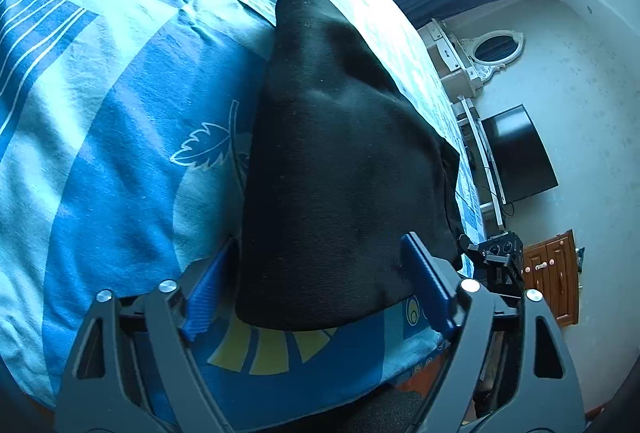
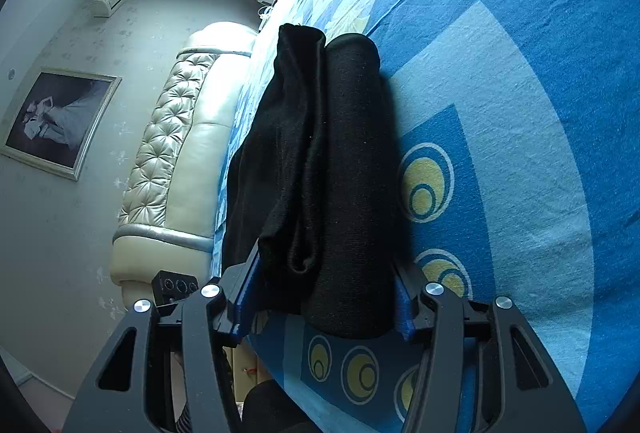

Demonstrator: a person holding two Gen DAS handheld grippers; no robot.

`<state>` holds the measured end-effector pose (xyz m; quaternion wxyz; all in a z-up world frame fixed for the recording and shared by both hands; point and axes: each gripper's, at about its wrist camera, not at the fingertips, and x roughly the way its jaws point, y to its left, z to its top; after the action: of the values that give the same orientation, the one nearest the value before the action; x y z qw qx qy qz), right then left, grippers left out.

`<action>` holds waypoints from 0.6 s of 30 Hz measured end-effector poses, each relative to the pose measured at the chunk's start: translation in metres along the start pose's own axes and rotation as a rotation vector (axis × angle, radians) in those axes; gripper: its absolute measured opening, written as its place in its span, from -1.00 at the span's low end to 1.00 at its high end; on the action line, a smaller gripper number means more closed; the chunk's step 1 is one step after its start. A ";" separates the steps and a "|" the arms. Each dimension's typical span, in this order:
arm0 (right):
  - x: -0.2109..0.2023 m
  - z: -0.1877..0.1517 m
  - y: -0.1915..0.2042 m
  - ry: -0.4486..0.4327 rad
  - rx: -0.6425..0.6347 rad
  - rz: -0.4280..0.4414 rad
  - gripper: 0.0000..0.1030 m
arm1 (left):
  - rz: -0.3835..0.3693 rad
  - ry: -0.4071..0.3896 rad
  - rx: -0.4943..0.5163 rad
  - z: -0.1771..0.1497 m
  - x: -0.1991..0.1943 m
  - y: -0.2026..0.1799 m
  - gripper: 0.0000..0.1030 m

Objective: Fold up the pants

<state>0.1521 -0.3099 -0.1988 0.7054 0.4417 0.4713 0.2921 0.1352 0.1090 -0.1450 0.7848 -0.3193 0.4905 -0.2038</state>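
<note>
Black pants (image 1: 336,161) are lying folded on the bed (image 1: 100,121); left tongs (image 1: 316,289) and right tongs (image 2: 324,297) are straddling them, gaping.

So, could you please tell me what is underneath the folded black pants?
The black pants lie on the blue patterned bedsheet; the sheet directly beneath them is covered, so nothing else there can be confirmed.

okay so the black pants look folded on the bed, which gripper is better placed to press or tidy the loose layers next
Right, probably. The right gripper straddles the black pants at the end where separate layers show, fingers on both sides. The left gripper faces only a smooth folded face.
</note>
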 end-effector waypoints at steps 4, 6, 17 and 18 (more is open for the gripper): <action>-0.001 -0.004 0.010 0.002 -0.046 -0.004 0.57 | 0.055 0.032 0.041 -0.001 0.007 -0.010 0.79; -0.001 -0.006 0.014 0.011 -0.064 -0.043 0.60 | 0.098 0.041 0.075 -0.002 0.009 -0.017 0.79; -0.029 -0.032 0.013 0.011 -0.072 -0.141 0.64 | 0.459 -0.052 0.223 -0.038 -0.006 -0.068 0.80; -0.032 -0.035 0.013 0.006 -0.073 -0.144 0.64 | 0.477 -0.068 0.224 -0.047 -0.011 -0.066 0.80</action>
<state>0.1072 -0.3186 -0.1795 0.7386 0.3798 0.4930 0.2591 0.0875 0.0547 -0.1066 0.8570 -0.1123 0.4998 -0.0552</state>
